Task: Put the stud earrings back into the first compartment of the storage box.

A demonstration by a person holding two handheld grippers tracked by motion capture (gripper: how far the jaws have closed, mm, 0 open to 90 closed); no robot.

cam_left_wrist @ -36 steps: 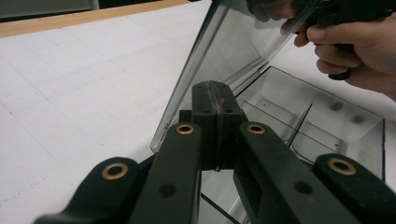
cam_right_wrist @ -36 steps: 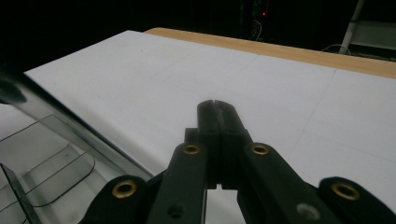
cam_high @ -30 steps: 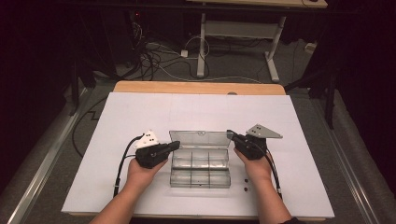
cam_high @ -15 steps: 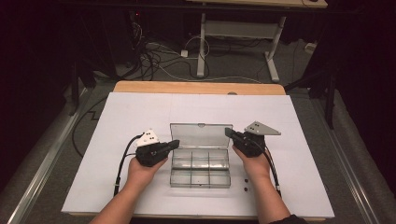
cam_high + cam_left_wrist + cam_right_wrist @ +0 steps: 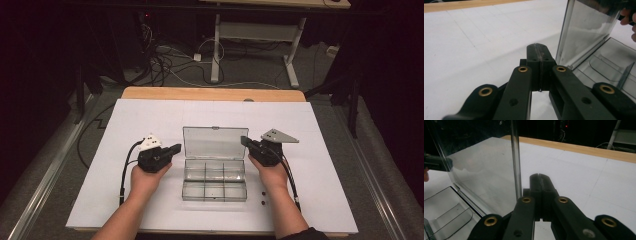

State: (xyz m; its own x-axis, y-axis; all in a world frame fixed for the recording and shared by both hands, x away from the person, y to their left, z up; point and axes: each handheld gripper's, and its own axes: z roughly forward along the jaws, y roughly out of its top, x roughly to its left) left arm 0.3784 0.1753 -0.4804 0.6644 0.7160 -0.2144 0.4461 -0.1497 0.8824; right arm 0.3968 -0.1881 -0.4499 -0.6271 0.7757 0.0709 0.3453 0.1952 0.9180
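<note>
Organizer box (image 5: 215, 175), clear plastic, 6 compartments, mid-surface toward the near edge: lid (image 5: 215, 142) raised upright, compartments apparently unfilled. Left gripper (image 5: 176, 147) and right gripper (image 5: 243, 140) flank the lid, fingers pressed together, gripping nothing. 2 small dark pieces (image 5: 263, 197) nearby; filling likely remains.

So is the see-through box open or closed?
Open. The clear box has its lid standing up behind the compartments, which look empty.
</note>
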